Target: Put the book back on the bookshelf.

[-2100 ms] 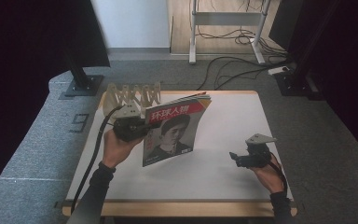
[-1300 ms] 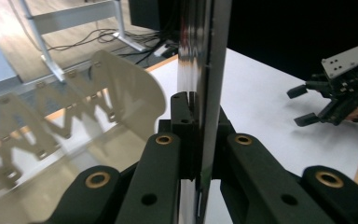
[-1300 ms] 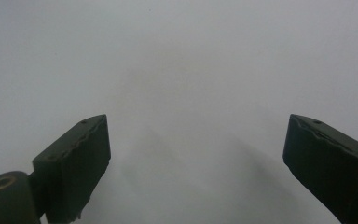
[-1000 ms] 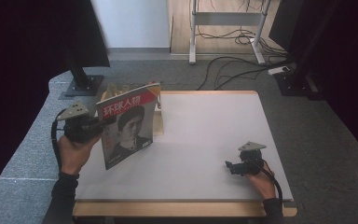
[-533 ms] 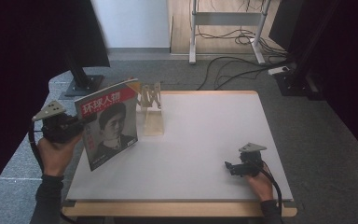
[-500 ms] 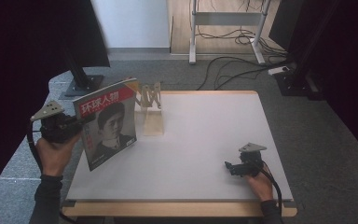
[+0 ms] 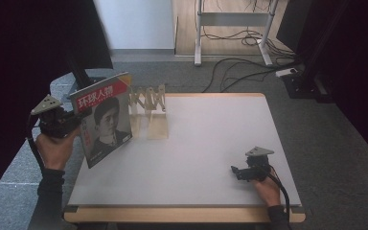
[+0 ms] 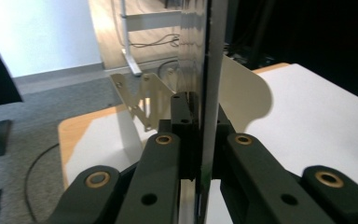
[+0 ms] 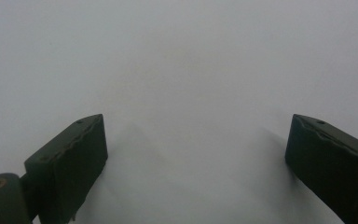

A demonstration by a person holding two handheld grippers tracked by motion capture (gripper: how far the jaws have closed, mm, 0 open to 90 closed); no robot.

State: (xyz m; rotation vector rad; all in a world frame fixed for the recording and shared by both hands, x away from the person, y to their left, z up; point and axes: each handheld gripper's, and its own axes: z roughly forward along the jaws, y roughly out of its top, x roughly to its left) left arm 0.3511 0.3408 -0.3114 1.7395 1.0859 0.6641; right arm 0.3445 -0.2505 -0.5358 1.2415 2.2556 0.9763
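At about nine o'clock of the white rectangular tabletop (image 7: 196, 143), the left hand-held gripper (image 7: 72, 123) is clamped on the edge of a glossy magazine with a red title band and a black-and-white portrait on its cover (image 7: 104, 117). The magazine stands nearly upright, tilted a little, over the tabletop's left edge. The left forearm, in a dark sleeve, rises from the lower left, the hand wrapped around the gripper body. Just beside the magazine, at eleven o'clock, stands a pale wooden zigzag rack (image 7: 148, 98). At about four o'clock the right hand-held gripper (image 7: 235, 170) rests low on the tabletop, pointing left, its jaws spread wide with nothing between them.
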